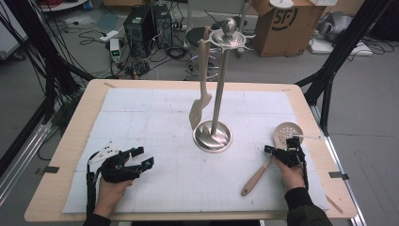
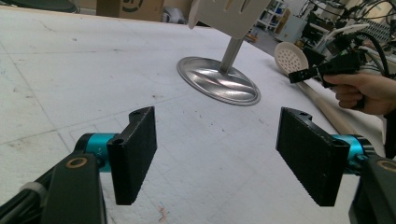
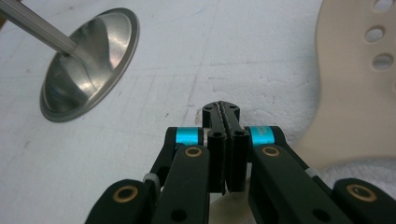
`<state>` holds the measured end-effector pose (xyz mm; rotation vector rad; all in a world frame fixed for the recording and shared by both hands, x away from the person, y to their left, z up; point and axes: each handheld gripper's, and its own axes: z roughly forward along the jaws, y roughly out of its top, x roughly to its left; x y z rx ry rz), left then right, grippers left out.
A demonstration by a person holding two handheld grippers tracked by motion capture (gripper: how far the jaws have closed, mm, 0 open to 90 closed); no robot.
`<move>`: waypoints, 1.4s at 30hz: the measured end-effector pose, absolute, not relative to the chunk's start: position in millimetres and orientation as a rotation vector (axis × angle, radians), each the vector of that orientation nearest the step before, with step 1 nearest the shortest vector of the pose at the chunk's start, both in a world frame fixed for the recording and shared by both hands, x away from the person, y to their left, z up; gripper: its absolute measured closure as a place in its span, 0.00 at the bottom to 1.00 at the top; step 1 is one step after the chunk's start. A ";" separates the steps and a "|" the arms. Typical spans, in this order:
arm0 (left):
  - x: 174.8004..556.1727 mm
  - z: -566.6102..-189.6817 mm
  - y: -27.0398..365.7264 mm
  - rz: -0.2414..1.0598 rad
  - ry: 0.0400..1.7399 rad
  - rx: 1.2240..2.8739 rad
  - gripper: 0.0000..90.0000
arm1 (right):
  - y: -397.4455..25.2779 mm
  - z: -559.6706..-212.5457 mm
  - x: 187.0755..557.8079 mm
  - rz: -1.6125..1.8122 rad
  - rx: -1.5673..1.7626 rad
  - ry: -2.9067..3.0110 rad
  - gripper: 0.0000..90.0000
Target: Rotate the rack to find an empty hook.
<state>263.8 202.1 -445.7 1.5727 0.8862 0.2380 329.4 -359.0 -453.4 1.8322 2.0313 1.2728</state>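
A steel utensil stand (image 1: 212, 136) rises from the middle of the white mat, and a beige slotted spatula (image 1: 201, 94) hangs from its top ring. A beige skimmer (image 1: 288, 132) with a wooden handle lies flat at the right. My right gripper (image 1: 268, 149) hovers just over the skimmer's neck, shut, with nothing seen between its pads (image 3: 223, 112); the skimmer's perforated head (image 3: 359, 93) lies to its right and the stand's base (image 3: 88, 65) to its upper left. At the front left my left gripper (image 1: 144, 157) is held wide open over bare mat (image 2: 219, 158), facing the stand (image 2: 217, 81).
The white mat (image 1: 155, 108) covers most of the wooden table (image 1: 75, 136). Beyond the far edge on the floor are a cardboard box (image 1: 287, 23), computer towers (image 1: 141, 23) and cables. Black frame legs (image 1: 329, 70) stand at the right.
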 end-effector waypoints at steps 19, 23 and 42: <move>262.8 -444.9 202.4 0.232 0.884 1.573 0.33 | -356.8 -443.2 251.9 1.501 1.685 2.052 1.00; 262.3 -444.7 202.2 0.232 0.884 1.563 0.33 | -355.5 -446.1 232.7 1.488 1.666 2.082 1.00; 262.2 -445.0 202.1 0.228 0.885 1.560 0.33 | -331.5 -469.8 209.2 1.481 1.671 2.192 1.00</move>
